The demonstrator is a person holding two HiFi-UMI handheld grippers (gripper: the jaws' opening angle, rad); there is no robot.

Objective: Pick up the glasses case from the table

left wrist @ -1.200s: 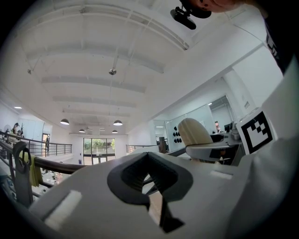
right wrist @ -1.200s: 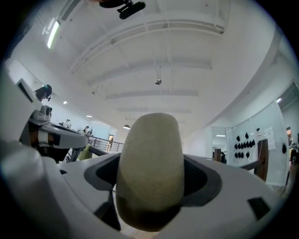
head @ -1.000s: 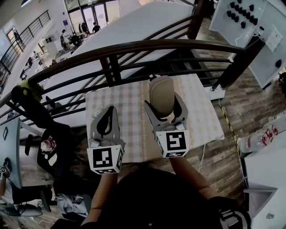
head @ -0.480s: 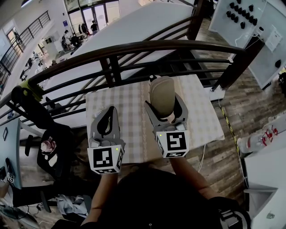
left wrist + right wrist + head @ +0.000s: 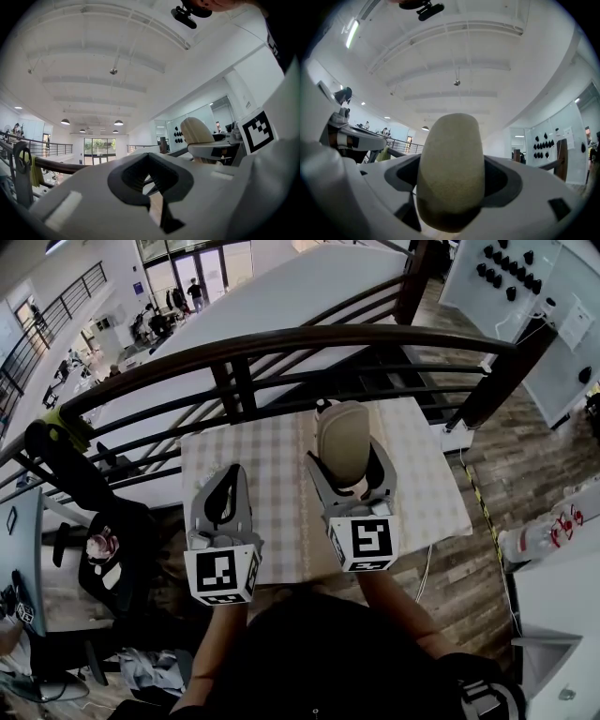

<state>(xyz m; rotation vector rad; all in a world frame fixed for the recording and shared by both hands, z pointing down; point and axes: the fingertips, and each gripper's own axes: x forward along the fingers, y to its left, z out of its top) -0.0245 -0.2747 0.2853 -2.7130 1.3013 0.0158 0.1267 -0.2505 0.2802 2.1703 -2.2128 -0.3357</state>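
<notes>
Jutting upright: beige, seemingly suede case (image 5: 339, 442)

1. Left claw (image 5: 228, 486): pale grey shell, black ribbed lining.
2. Right claw (image 5: 347, 451): same grey shell, black lining.
3. White marker cube (image 5: 221, 577) on each, black squares.
4. Dark top (image 5: 319, 652) worn.

A dark curved railing (image 5: 281, 341) borders the checkered table (image 5: 272, 465) on wood-plank floor (image 5: 506, 456).

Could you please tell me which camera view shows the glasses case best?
The right gripper view: the glasses case fills its centre, clamped between the jaws. The head view shows it from above, over the table; the left gripper view, small and side-on.
</notes>
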